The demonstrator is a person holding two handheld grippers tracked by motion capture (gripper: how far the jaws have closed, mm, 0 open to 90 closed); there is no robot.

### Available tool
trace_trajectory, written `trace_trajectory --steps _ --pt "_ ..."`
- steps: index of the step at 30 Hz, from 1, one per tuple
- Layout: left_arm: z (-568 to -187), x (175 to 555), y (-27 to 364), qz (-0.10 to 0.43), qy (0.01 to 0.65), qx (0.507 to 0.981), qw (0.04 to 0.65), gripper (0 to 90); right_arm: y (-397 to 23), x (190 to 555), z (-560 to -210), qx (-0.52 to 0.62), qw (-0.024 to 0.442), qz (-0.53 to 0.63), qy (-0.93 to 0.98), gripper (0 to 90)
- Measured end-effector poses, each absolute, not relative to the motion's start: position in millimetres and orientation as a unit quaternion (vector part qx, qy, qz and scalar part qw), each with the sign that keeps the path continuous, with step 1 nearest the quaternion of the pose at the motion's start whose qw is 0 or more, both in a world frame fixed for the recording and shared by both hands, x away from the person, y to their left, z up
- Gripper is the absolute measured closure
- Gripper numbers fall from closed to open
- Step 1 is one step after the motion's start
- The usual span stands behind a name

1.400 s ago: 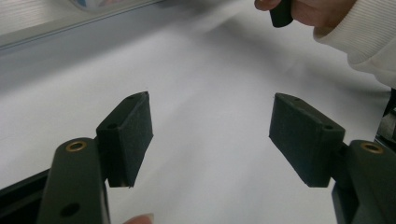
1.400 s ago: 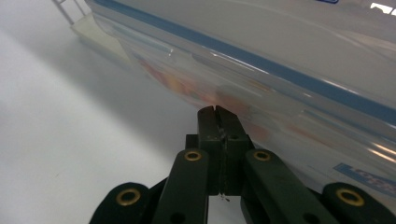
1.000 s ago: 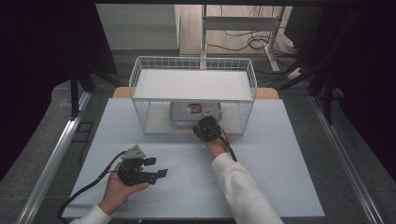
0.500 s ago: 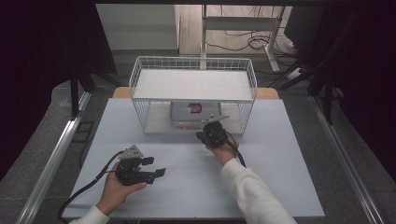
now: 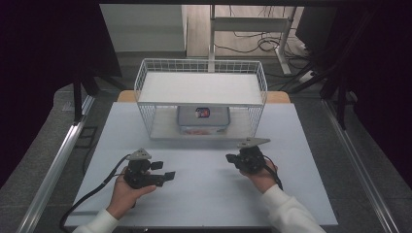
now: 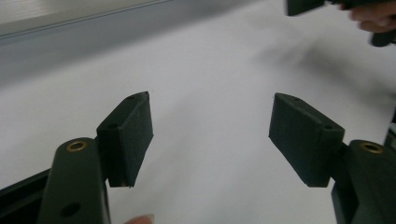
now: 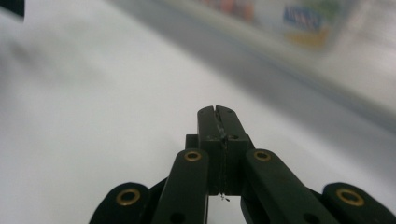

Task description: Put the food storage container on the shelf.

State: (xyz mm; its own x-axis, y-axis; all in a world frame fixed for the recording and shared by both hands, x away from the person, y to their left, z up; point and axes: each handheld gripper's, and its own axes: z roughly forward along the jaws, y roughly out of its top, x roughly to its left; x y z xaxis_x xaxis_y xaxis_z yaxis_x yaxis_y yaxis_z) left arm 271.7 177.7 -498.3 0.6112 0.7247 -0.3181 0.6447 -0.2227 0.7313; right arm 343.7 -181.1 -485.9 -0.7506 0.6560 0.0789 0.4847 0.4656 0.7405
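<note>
My left gripper (image 5: 164, 171) rests low over the white table at the front left, jaws spread wide with nothing between them; in the left gripper view its pads (image 6: 126, 135) stand far apart over bare table. At the front right, my right gripper (image 5: 229, 158) points left with its jaws pressed together and nothing held (image 7: 217, 112). A clear plastic box (image 5: 203, 119) with a coloured label sits on the lower level of the white wire shelf (image 5: 201, 87), behind both grippers.
The wire shelf stands at the table's back middle, its top level bare. The table's front edge (image 5: 204, 224) lies close below the hands. Cables trail from both grippers. Metal rails run along the floor on either side.
My right gripper has drawn back from the shelf's front toward the near right of the table. The left gripper has barely moved.
</note>
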Motion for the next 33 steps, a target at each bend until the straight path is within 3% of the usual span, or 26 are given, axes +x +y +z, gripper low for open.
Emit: trace_trajectory --steps 9,17,19,20,21,23,27,33 --pt "-499 265 177 0.072 0.429 0.794 0.424 29.6 -242 295 -484 0.376 0.103 0.396 0.831 88.7" --pt "-494 258 180 0.089 0.427 0.792 0.427 29.3 -262 270 -479 0.398 0.119 0.412 0.811 85.5" --pt "-494 259 180 0.088 0.426 0.792 0.428 29.3 -263 271 -478 0.401 0.135 0.415 0.805 75.2" --pt "-494 260 180 0.087 0.426 0.792 0.429 29.2 -263 272 -478 0.404 0.145 0.416 0.801 66.7" --pt "-494 260 181 0.086 0.426 0.792 0.429 29.1 -263 272 -478 0.408 0.161 0.421 0.794 52.5" --pt "-494 260 181 0.086 0.426 0.790 0.432 28.6 -262 272 -478 0.408 0.175 0.426 0.788 39.1" --pt "-493 262 183 0.087 0.424 0.790 0.435 28.3 -262 275 -481 0.406 0.155 0.425 0.794 25.9" --pt "-494 264 183 0.088 0.428 0.789 0.432 27.4 -261 278 -479 0.406 0.164 0.423 0.793 21.2"
